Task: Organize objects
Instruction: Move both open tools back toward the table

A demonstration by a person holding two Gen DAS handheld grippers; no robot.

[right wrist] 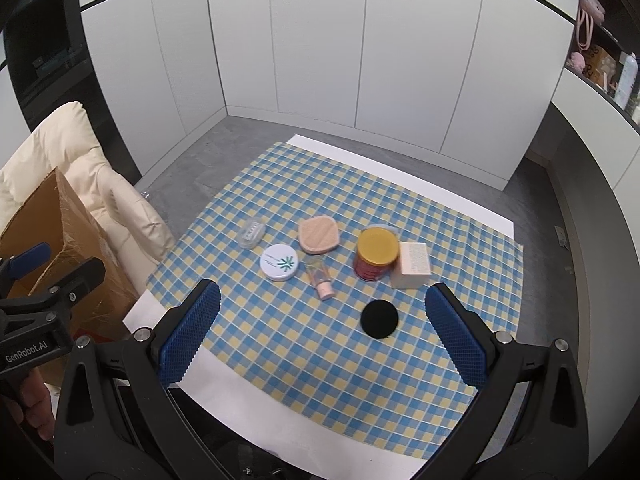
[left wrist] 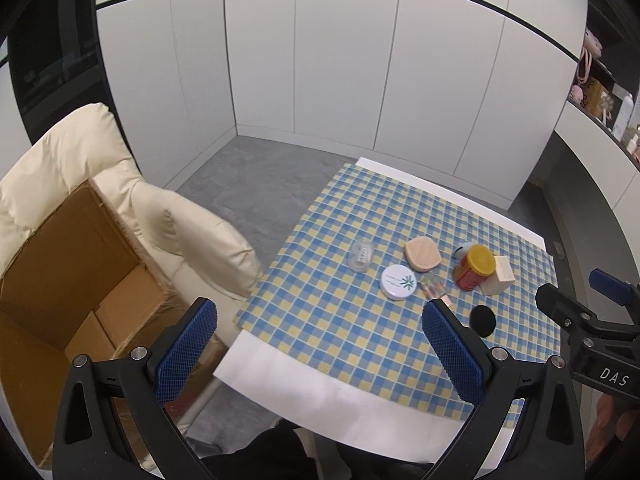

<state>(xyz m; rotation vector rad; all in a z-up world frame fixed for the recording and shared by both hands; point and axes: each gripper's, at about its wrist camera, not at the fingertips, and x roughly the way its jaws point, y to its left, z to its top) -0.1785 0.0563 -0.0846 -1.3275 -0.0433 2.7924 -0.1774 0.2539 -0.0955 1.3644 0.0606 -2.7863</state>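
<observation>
Checked cloth covers the table (right wrist: 256,392); your right tongs (right wrist: 322,330) and left tongs (left wrist: 320,344) both hang spread, empty. Nearest lies the black disc (right wrist: 379,319), just ahead between the right fingers; tube (right wrist: 320,276) and tin (right wrist: 376,254) sit beyond.

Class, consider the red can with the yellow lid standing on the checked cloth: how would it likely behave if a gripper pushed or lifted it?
The red can stands upright and looks taller than wide, so a high push could tip it. Once on its round side it would probably roll. Its smooth wall may slip between pads, and the cream box close beside it crowds a grasp.
</observation>
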